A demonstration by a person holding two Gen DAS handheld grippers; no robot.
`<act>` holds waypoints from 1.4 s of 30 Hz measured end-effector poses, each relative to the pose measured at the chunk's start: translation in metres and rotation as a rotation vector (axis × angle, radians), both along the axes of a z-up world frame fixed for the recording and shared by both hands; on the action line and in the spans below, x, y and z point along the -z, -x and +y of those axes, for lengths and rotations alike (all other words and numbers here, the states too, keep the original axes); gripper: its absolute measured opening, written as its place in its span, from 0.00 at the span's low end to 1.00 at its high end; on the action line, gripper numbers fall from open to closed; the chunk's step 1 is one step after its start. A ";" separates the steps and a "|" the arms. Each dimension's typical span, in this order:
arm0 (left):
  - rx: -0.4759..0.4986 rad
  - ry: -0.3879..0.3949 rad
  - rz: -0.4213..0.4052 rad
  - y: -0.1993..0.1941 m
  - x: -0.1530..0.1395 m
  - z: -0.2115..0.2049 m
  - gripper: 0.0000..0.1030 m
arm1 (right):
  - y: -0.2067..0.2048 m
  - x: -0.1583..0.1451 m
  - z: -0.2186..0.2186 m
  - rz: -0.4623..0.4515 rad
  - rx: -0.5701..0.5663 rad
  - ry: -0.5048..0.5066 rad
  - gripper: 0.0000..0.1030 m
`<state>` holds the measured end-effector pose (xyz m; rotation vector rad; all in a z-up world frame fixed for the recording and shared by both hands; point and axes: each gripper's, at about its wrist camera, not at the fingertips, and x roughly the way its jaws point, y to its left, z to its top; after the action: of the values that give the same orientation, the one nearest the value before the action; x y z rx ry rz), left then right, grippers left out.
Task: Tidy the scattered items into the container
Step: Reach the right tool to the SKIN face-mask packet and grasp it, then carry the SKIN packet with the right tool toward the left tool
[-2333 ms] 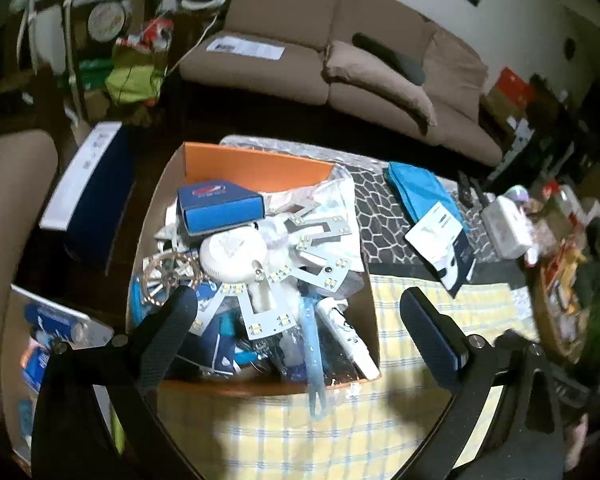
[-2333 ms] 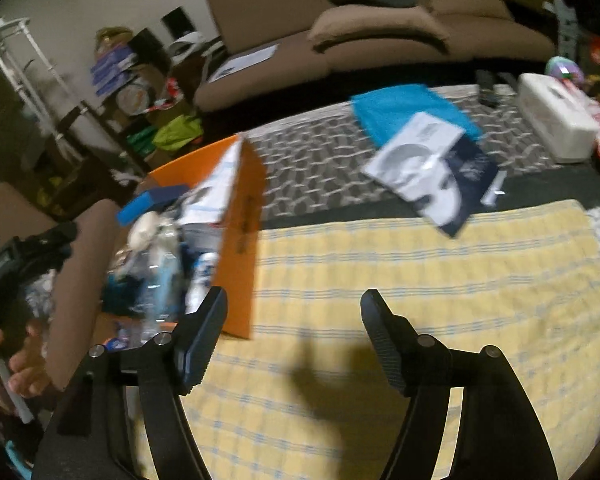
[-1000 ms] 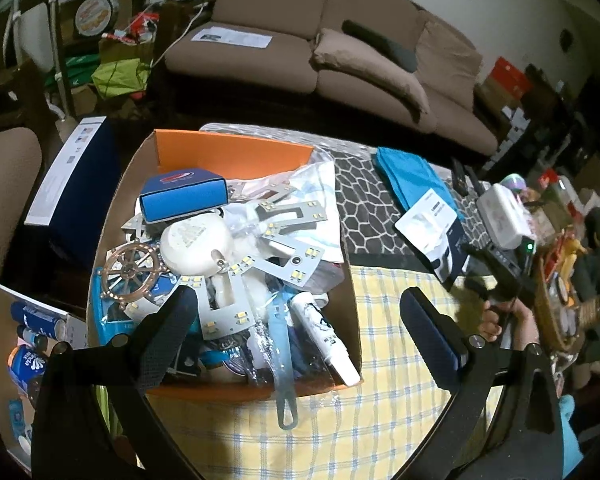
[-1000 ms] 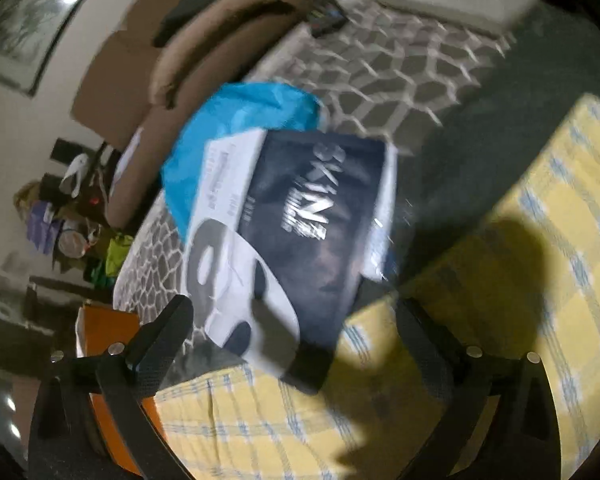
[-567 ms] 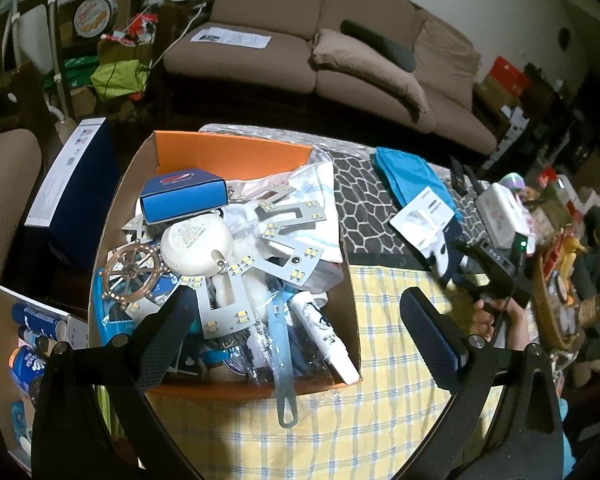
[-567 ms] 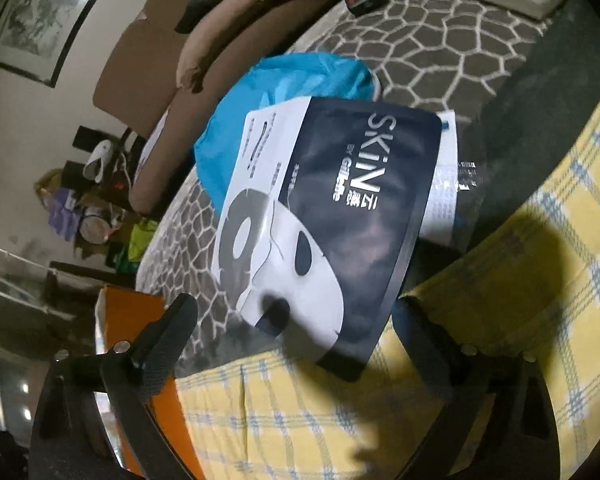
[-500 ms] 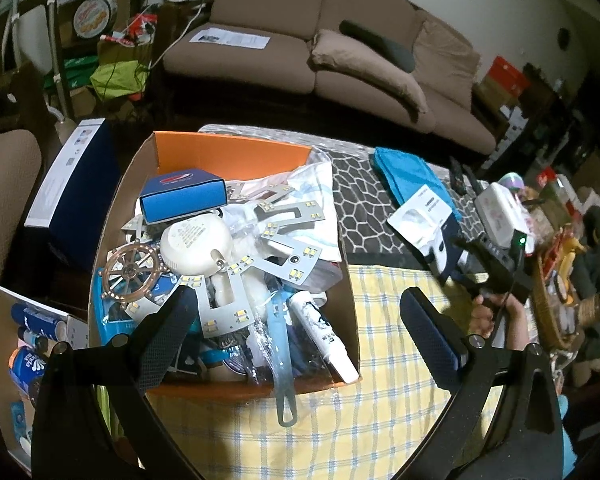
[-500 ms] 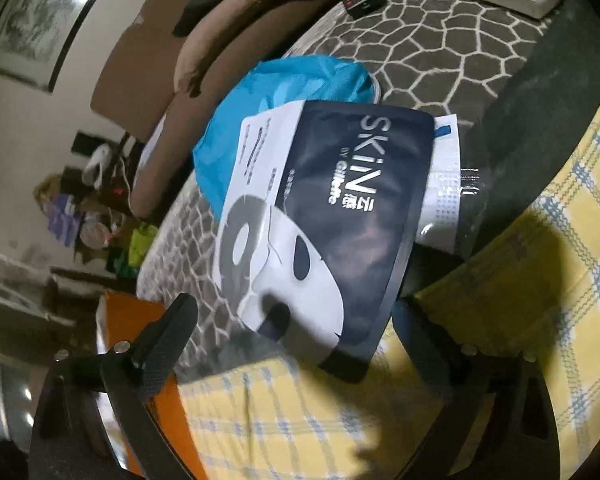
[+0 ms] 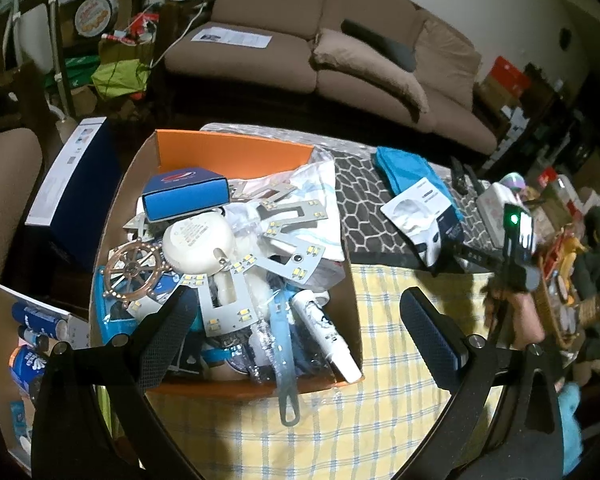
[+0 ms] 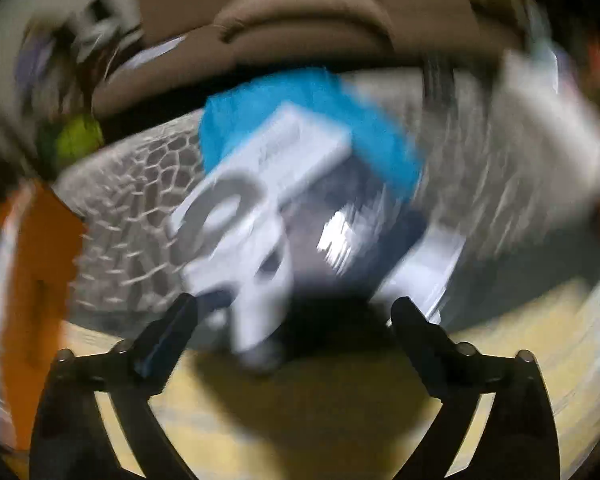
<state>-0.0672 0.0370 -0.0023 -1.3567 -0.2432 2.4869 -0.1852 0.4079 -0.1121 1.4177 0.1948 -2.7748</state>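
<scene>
The left claw (image 9: 296,312) hangs wide open over the near end of the orange cardboard box (image 9: 232,151), holding nothing. The box sits at the left edge of the desk, on the yellow checked cloth (image 9: 380,400), and is heaped full: a blue rectangular carton (image 9: 186,198) at its far end, a round white plastic lamp housing (image 9: 198,244) with flat white LED strip arms (image 9: 284,260) fanning out, a small bronze ship's-wheel ornament (image 9: 134,270), a white tube (image 9: 324,334) leaning at the near right corner, and a pale blue strap (image 9: 284,368) hanging over the near wall onto the cloth.

The dark blue and white face-mask sachet (image 9: 420,216) lies farther along the desk, on the grey honeycomb-patterned mat (image 9: 360,208), overlapping a bright blue cloth (image 9: 404,168).

The right claw (image 10: 294,312) is spread wide and empty, its tips on either side of the sachet's (image 10: 284,208) near edge. That view is badly blurred, so contact cannot be judged. In the left view, the right claw's (image 9: 444,256) tips sit just beside the sachet.
</scene>
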 end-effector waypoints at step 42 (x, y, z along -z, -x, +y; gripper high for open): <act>-0.002 -0.110 -0.054 -0.003 0.000 -0.010 0.98 | -0.068 0.035 -0.109 -0.332 -0.266 0.799 0.27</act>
<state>-0.0642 0.0272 -0.0019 -1.3802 -0.3871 2.4023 -0.1177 0.2984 -0.1467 1.4257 -0.6084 -1.9804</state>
